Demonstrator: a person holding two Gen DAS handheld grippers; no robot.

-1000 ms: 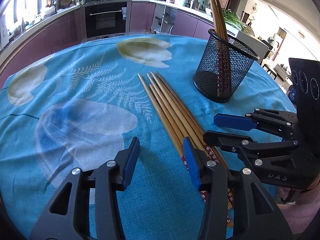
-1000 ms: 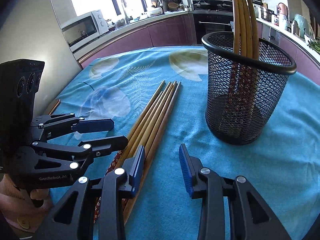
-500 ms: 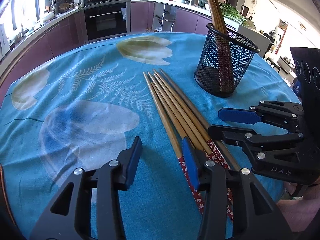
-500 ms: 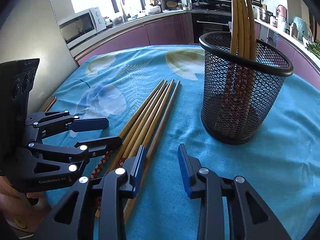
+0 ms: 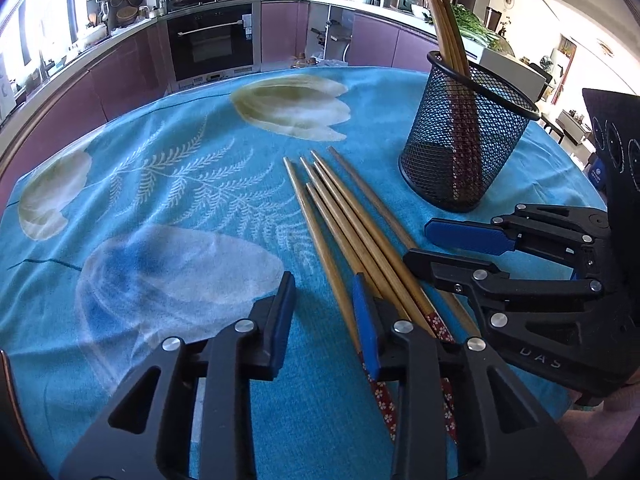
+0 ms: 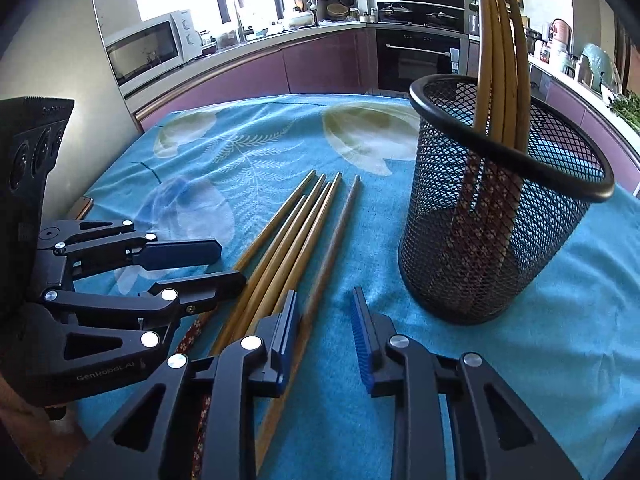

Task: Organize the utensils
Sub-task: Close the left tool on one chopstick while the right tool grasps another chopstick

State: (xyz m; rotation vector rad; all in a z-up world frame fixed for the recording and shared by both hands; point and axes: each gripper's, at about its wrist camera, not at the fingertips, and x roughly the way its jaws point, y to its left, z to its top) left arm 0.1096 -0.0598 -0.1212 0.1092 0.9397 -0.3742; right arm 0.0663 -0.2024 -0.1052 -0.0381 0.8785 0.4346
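Several wooden chopsticks (image 5: 344, 216) with red flowered ends lie side by side on the blue tablecloth; they also show in the right wrist view (image 6: 296, 240). A black mesh holder (image 5: 464, 136) stands to their right with several chopsticks upright in it, also in the right wrist view (image 6: 500, 216). My left gripper (image 5: 324, 312) is open and empty, low over the handle ends. My right gripper (image 6: 324, 332) is open and empty, just right of the bundle, its left finger over the rightmost stick. Each gripper shows in the other's view, the right one (image 5: 444, 248) and the left one (image 6: 224, 260).
The round table (image 5: 168, 184) carries a blue cloth with flower prints. The near table edge lies just behind both grippers. Kitchen counters, an oven (image 5: 212, 40) and a microwave (image 6: 148, 48) line the far wall.
Both grippers have drawn back and risen a little, so the chopsticks and holder look farther off. Both stay open and nothing on the table has moved.
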